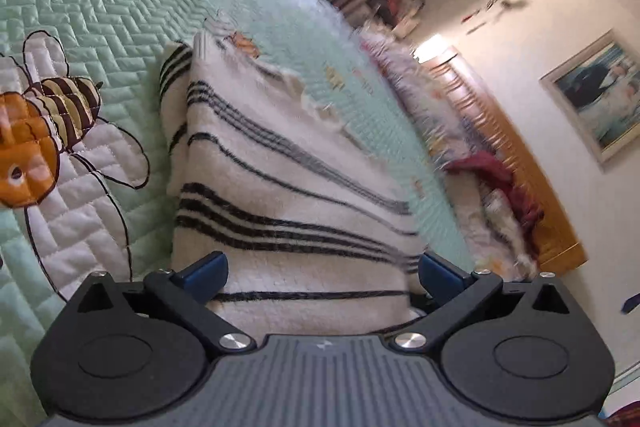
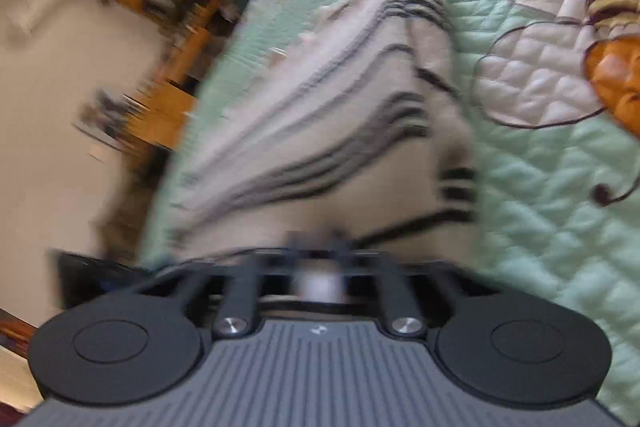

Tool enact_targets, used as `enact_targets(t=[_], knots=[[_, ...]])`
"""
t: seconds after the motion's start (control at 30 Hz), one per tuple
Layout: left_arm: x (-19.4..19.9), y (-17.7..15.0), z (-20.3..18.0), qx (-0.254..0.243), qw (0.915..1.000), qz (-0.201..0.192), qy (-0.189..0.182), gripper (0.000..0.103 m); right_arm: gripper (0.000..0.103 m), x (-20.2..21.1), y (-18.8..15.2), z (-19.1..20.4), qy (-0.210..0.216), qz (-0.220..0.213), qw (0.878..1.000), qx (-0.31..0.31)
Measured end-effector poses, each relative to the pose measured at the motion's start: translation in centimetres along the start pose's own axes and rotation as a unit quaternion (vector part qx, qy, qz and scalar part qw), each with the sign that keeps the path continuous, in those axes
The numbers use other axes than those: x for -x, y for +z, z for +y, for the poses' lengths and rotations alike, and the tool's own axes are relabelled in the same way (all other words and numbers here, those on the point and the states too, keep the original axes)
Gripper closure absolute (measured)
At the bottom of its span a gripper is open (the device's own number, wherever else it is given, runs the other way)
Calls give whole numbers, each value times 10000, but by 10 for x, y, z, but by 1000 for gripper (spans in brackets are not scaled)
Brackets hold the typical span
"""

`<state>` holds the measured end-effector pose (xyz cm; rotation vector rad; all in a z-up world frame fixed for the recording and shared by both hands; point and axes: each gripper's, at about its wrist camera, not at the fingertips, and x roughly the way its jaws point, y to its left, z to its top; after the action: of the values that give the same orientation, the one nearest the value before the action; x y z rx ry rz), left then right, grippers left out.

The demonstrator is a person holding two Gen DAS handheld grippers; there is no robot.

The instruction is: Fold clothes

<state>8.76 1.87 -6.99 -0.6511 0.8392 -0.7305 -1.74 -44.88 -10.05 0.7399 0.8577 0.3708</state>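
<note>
— Fingers first: how do they stand on each side?

— Blue fingertips (image 1: 206,273) of the left gripper (image 1: 320,277) are spread wide apart, with the near end of the white striped garment (image 1: 288,179) lying between them; neither tip is pressed into the cloth as far as the left wrist view shows. On the right gripper (image 2: 316,247) the fingers are drawn close together at the middle and seem pinched on the garment's near edge (image 2: 320,131), though the blur there is heavy, so the grip itself is hard to confirm.

— Where does the garment sit?

— On the mint-green quilted bedspread (image 1: 112,7), stretched from both grippers away toward the far side of the bed. It is white and fuzzy with thin black stripes, and it looks doubled over, a lower layer showing along one long side. That side lies just beside the embroidered bee (image 1: 44,131); the other long side runs near the bed's edge.

— Anything beyond the bed?

— A framed picture (image 1: 600,95) hangs on the wall, and a dark red cloth (image 1: 504,179) lies by the wooden headboard (image 1: 516,155).
</note>
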Motion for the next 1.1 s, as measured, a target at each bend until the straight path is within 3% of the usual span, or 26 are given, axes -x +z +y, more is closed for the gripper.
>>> enact_targets(t=[0.07,0.13,0.27,0.43,0.5,0.67,0.73,0.77,0.8,0.83,0.87,1.0,1.1], knots=[[9,-1,-4,-152,9996,-204,145,2,103,-1,-1,10,-187,-17,9995,250],[14,1,-6,-265,9975,-384,529,2,103,-4,1,21,-412,11,9980,469],[16,9,-4,-314,9936,-428,1002,2,101,-9,-2,45,-994,61,9892,1074],[12,27,-3,-305,9889,-437,1388,2,98,-24,-21,79,-1919,191,9554,2235],[8,36,-4,-371,9865,-378,1552,2,98,-23,-25,84,-2154,218,9475,2354],[-15,63,-20,-873,9708,-129,2231,2,97,-22,-18,87,-2346,345,9471,2164],[-20,69,-33,-1115,9658,-71,2341,2,87,-20,-14,96,-2247,342,9495,2161],[-23,71,-40,-1244,9632,-41,2380,2,70,-19,-13,102,-2179,321,9510,2172],[-27,72,-47,-1380,9604,-8,2422,2,60,-18,-12,109,-2050,255,9524,2242],[-31,72,-55,-1532,9567,26,2475,2,41,-18,-10,117,-1845,178,9552,2307],[-36,71,-63,-1699,9522,62,2537,1,34,-18,-8,125,-1611,96,9585,2351],[-53,65,-83,-2051,9390,240,2749,1,34,-21,-1,142,-679,-242,9698,2332],[-65,60,-97,-2279,9287,377,2902,1,35,-33,8,128,-97,-112,9850,1719]])
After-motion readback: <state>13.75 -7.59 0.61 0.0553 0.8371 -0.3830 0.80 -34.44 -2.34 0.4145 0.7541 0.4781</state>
